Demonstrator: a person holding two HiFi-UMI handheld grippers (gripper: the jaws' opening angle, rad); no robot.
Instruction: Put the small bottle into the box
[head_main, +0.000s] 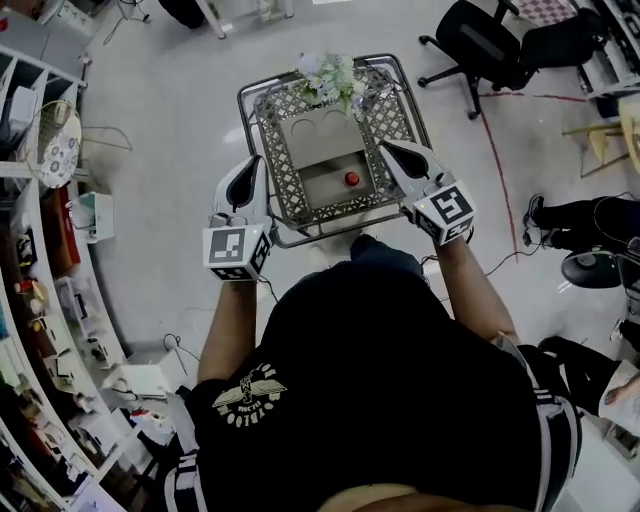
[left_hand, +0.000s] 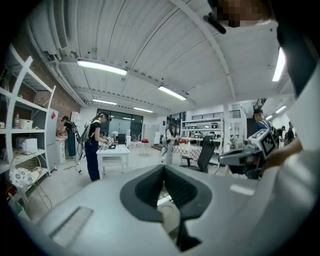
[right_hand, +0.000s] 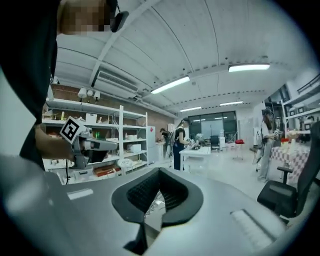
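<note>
In the head view a brown box (head_main: 318, 140) lies open on a metal lattice table (head_main: 395, 118). Inside the box a small bottle (head_main: 352, 178) shows only its red cap. My left gripper (head_main: 252, 163) hangs over the table's left rim, its jaws together and holding nothing. My right gripper (head_main: 388, 148) is over the right rim, just right of the bottle, also shut and empty. The two gripper views look level across the room, so neither shows the box or the bottle. In them the left gripper (left_hand: 164, 172) and the right gripper (right_hand: 159, 175) have their dark pads closed.
White flowers (head_main: 335, 78) sit at the table's far edge. A black office chair (head_main: 480, 45) stands at the back right, with a red cable on the floor near it. Loaded shelves (head_main: 40, 250) line the left side. Another person's legs (head_main: 590, 220) are at the right.
</note>
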